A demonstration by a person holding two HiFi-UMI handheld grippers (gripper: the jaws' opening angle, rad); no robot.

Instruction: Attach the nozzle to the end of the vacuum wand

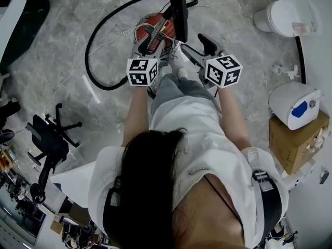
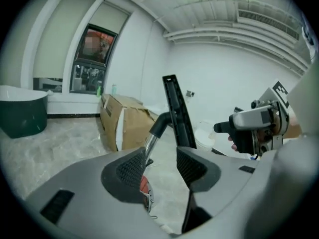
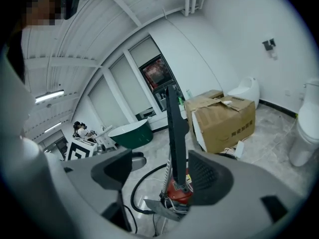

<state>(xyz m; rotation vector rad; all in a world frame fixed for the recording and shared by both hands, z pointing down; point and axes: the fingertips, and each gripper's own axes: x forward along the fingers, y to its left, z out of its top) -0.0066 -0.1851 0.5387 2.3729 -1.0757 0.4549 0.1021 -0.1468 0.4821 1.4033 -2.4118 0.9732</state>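
- In the head view, the left marker cube (image 1: 142, 71) and the right marker cube (image 1: 223, 70) cover my jaws entirely.
- The nozzle (image 1: 178, 9) runs off that view's top edge, so its upper end is cut away.
- My own head (image 1: 150, 191) and shoulders block the floor close to me.
- In the left gripper view, the wand (image 2: 149, 146) vanishes behind a pad (image 2: 130, 169), and the vacuum body (image 2: 144, 185) shows only as a red sliver.
- In the right gripper view, I cannot tell whether the nozzle touches the pad beside it.
- The print on the cardboard box (image 3: 222, 116) is too small to read.
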